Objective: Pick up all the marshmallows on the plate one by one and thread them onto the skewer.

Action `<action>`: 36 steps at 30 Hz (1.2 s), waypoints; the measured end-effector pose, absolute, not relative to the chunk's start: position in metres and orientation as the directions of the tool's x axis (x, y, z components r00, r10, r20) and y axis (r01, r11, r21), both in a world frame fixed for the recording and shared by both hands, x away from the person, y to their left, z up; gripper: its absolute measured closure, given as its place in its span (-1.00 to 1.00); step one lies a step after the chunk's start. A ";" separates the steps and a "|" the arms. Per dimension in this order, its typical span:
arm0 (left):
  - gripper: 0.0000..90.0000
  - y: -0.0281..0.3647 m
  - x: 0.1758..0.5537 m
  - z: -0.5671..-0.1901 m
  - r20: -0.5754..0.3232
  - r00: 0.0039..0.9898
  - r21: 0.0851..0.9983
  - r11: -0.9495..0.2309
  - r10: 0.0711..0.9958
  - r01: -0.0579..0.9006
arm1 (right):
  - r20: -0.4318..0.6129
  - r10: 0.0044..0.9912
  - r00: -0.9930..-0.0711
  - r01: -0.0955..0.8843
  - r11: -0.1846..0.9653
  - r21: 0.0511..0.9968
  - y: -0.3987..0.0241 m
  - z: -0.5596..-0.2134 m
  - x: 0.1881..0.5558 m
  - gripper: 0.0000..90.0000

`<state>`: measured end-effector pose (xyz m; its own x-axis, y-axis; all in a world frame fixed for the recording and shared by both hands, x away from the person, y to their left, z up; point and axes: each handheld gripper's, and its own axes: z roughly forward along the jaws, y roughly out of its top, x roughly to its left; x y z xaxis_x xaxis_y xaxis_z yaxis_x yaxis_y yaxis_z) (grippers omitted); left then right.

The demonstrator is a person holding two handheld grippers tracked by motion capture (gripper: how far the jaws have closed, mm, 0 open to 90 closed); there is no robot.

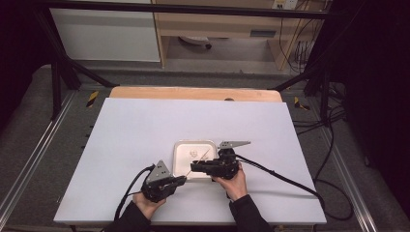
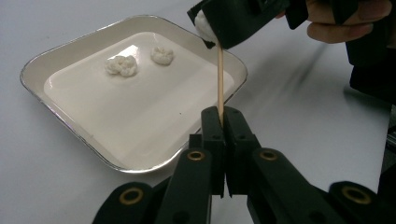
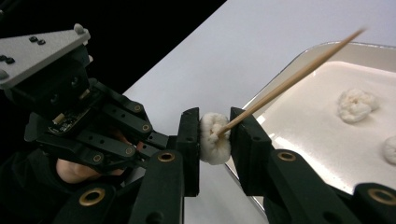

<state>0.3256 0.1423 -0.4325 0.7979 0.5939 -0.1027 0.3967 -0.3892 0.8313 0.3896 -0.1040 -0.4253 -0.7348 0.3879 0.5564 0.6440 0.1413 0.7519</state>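
Step in hand: threading a white puffy piece (image 3: 215,138) onto a wooden skewer (image 2: 220,79), by the look of it.
Left tongs (image 2: 223,122): pinching the skewer's lower end, just beside the tray (image 2: 70,135).
Right tongs (image 3: 214,135): pinching the white piece, which the skewer appears to pierce.
Tray: on the desk (image 1: 135,130), holding 2 more pieces (image 2: 121,65).
Next move: likely sliding the piece further along; the skewer must be held steady.

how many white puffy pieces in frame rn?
3. Two lie apart in the tray: one and another. The third is pinched in the right gripper, with the skewer running into it. None seem hidden.
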 end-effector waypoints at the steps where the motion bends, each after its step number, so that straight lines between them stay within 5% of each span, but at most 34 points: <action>1: 0.96 0.142 0.326 -0.433 -0.105 0.797 0.830 -0.389 0.595 0.400 | 0.555 0.389 -0.735 0.644 0.145 0.751 -0.103 -0.427 0.389 0.65; 9: 0.96 0.141 0.327 -0.434 -0.117 0.796 0.826 -0.386 0.594 0.410 | 0.541 0.395 -0.742 0.637 0.168 0.752 -0.101 -0.431 0.388 0.61; 28: 0.95 0.160 0.329 -0.429 -0.117 0.778 0.836 -0.362 0.618 0.413 | 0.287 0.543 -0.789 0.499 0.293 0.816 -0.120 -0.412 0.388 -0.52; 36: 0.95 0.165 0.330 -0.429 -0.122 0.774 0.833 -0.360 0.621 0.421 | 0.186 0.588 -0.788 0.464 0.367 0.806 -0.122 -0.416 0.393 -0.70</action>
